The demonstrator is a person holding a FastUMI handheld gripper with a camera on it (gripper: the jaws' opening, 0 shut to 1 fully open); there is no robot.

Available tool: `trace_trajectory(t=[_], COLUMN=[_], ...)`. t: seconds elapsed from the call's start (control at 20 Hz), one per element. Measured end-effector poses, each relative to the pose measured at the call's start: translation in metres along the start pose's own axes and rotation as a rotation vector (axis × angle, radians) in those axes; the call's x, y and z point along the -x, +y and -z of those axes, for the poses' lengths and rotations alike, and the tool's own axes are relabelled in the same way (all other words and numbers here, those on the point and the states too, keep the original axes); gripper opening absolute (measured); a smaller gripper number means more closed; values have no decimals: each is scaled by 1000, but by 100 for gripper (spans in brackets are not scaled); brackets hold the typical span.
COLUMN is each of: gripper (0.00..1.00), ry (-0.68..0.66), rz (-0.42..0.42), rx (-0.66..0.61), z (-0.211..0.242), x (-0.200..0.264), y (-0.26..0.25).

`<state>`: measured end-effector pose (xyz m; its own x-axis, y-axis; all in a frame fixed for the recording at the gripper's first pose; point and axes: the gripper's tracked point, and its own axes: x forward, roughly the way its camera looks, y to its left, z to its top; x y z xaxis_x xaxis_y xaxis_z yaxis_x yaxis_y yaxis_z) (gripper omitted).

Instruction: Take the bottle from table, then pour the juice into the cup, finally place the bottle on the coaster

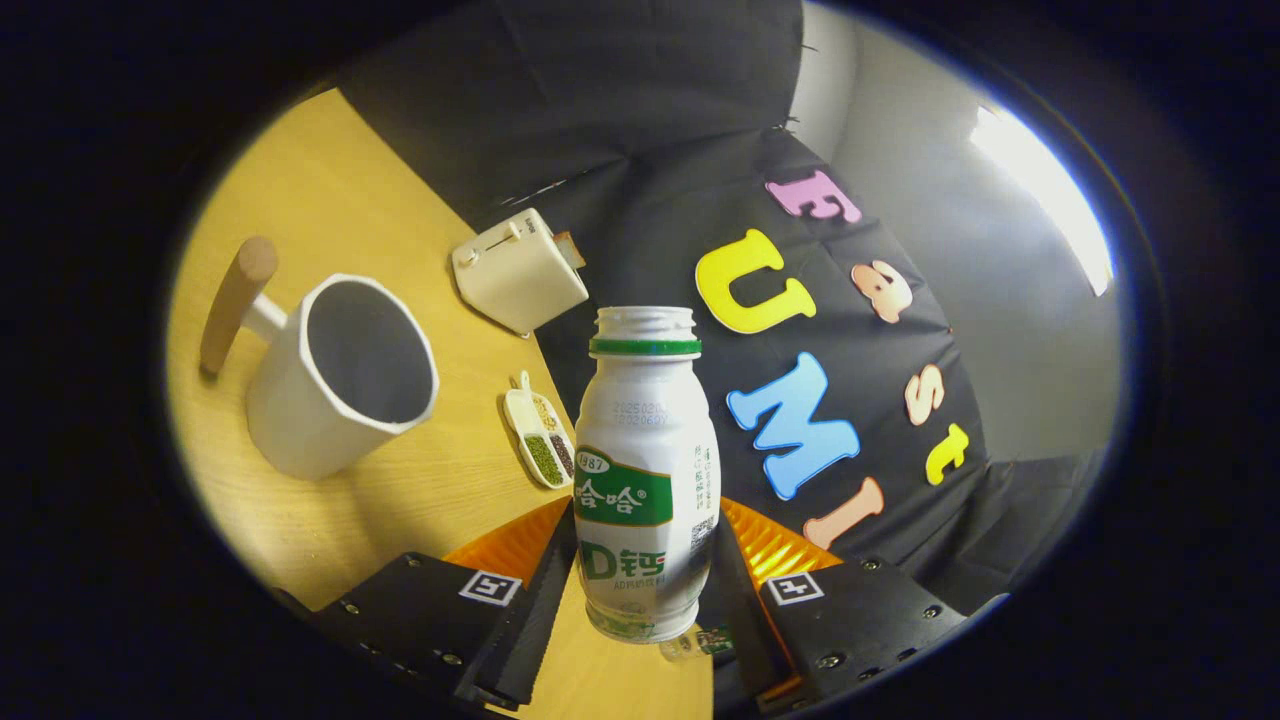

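The 2 black fingers of the gripper (640, 590), each carrying a small square black-and-white marker on its top face, lie nearest the camera and are clamped on the lower body of the bottle (647, 470), 1 finger pressing on each side. The bottle is white plastic with a green-and-white label and a green ring below its threaded neck; the neck is open, with no cap on it. It stands along the line of the fingers, while the table (330, 190) and the rest of the scene appear tilted, so the bottle and gripper are leaning relative to the tabletop. Behind the base of the bottle, showing on both sides between it and the fingers, is an orange ribbed coaster (775, 545); whether the bottle touches it cannot be told. Beyond the fingers and to their left, on the yellow wood-grain table, stands a white faceted cup (335, 375) with a round wooden handle projecting from its far side; its mouth faces the camera and its interior looks dark. Between the cup and the bottle lies a small white divided dish (540, 435) holding green and dark grains in separate sections. Farther back, near the table's far edge, sits a small cream-coloured toaster (518, 270) with a slice showing at its top. The booth's black cloth wall rises behind the bottle.
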<state>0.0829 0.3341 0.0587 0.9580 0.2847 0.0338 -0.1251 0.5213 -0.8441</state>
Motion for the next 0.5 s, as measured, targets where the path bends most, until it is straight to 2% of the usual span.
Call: trace_trajectory(t=[0.35,0.5], gripper=[74,74], ry=[37,43], rz=[-79,-77], rx=[-525,-633], z=[21,33], x=[-24,-32], y=[-9,-17])
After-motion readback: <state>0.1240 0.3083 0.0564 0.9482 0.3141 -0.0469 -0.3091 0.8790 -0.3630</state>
